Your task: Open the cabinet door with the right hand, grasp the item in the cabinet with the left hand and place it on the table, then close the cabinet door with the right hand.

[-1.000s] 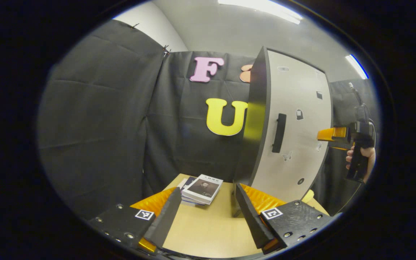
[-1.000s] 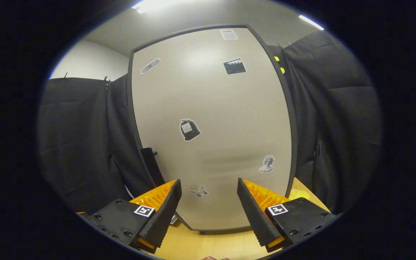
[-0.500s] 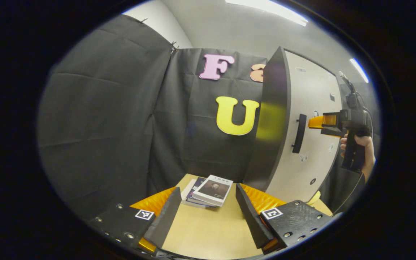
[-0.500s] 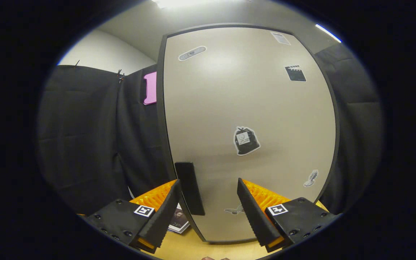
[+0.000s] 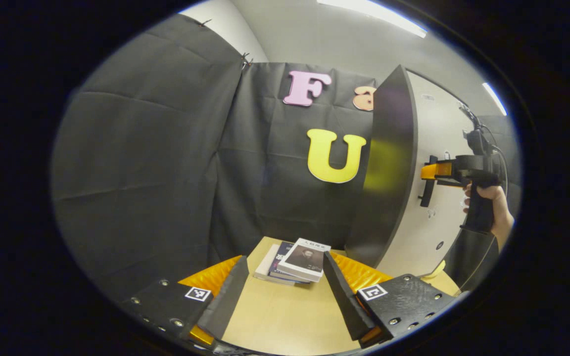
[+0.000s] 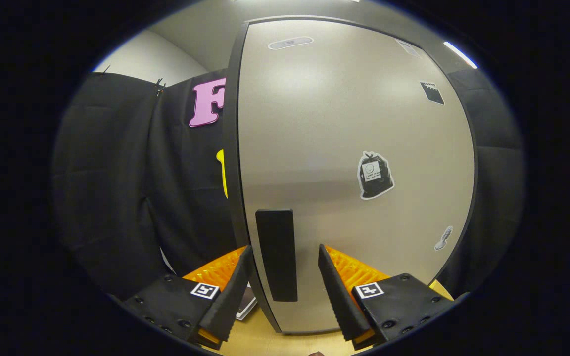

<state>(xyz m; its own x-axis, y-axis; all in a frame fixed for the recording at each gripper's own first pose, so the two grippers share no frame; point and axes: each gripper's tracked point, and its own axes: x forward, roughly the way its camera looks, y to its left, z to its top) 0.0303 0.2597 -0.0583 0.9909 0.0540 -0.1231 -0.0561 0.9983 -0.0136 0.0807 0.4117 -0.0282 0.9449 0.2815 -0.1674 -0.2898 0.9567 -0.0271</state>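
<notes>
The cabinet stands on the table with its dark side toward the left gripper view. Its beige door looks closed and bears a black vertical handle. My right gripper is open, and the handle stands between its fingers with a gap on each side. In the left gripper view the right gripper, held by a hand, sits at the handle. My left gripper hovers open over the table with nothing in it. The cabinet's inside is hidden.
A stack of books lies on the light wooden table, just beyond the left fingers and left of the cabinet. A small yellow thing shows by the cabinet's foot. Black cloth walls close in behind and to the left.
My right gripper slid left across the door until its open fingers straddle the handle. The left gripper turned a little left, so the cabinet sits farther right in its view.
</notes>
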